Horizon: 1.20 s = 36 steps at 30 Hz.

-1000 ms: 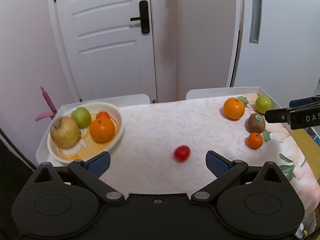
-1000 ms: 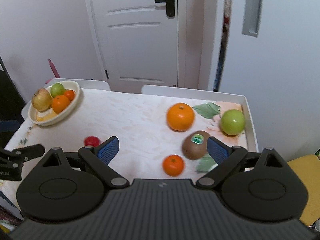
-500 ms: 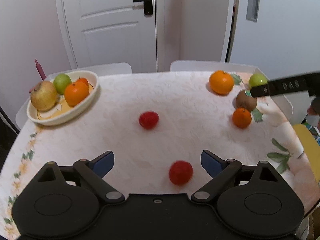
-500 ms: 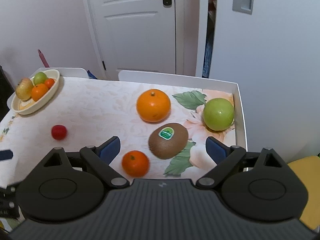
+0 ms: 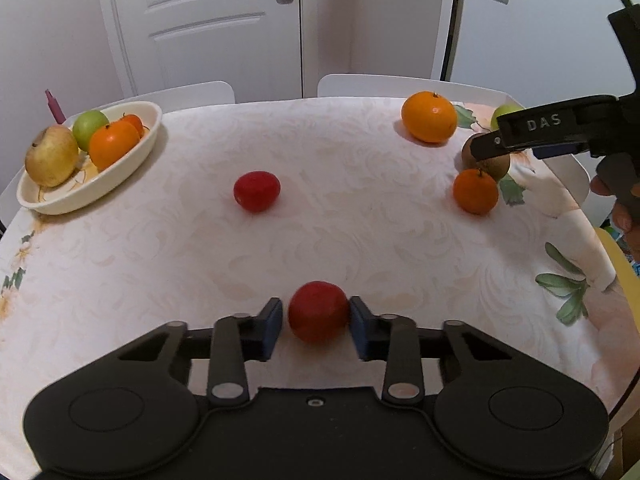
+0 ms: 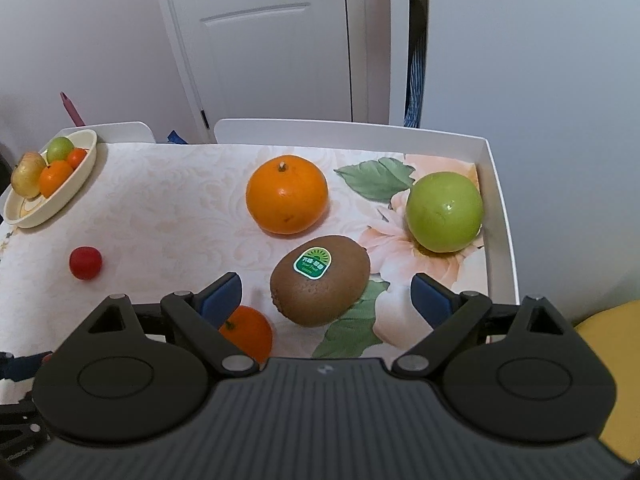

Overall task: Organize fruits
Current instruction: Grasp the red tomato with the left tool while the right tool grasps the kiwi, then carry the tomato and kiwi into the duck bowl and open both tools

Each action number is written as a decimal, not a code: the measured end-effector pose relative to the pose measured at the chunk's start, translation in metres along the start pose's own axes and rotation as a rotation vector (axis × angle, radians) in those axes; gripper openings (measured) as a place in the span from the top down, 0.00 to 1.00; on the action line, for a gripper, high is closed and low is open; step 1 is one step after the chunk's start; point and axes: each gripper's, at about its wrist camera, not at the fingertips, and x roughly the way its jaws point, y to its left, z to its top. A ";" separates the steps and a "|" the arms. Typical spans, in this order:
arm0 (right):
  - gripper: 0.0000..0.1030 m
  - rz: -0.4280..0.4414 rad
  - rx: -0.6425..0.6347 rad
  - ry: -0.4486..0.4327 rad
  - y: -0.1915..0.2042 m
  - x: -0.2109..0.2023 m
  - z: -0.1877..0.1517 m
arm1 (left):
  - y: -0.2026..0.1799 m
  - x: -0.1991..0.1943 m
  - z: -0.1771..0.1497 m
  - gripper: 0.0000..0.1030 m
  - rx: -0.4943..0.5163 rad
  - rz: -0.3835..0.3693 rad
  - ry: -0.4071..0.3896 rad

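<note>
My left gripper [image 5: 316, 322] is shut on a small red tomato [image 5: 318, 310] at the table's near edge, both blue pads touching its sides. A second red tomato [image 5: 256, 191] lies mid-table; it also shows in the right wrist view [image 6: 85, 262]. My right gripper [image 6: 320, 294] is open just above a brown kiwi [image 6: 320, 280] with a green sticker, the jaws wide on either side. Beside it lie a large orange [image 6: 286, 195], a green apple [image 6: 444, 211] and a small mandarin [image 6: 248, 330] under the left finger.
A cream bowl [image 5: 120, 168] at the far left holds a yellowish apple, a green apple and two oranges. White chair backs [image 5: 400, 84] stand behind the table. The table's raised white rim [image 6: 500, 208] runs along the right.
My left gripper has closed from wide open onto the near red tomato. My right gripper has moved forward and down toward the kiwi, staying open.
</note>
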 end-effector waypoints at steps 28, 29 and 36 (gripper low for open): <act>0.30 0.014 0.027 0.024 0.005 0.021 0.008 | 0.010 0.007 0.016 0.67 0.005 0.026 -0.044; 0.30 0.013 0.026 0.021 0.006 0.020 0.009 | 0.011 0.006 0.016 0.67 0.004 0.028 -0.047; 0.30 0.017 -0.006 -0.010 0.025 0.001 0.017 | 0.026 -0.008 0.025 0.67 -0.007 0.037 -0.077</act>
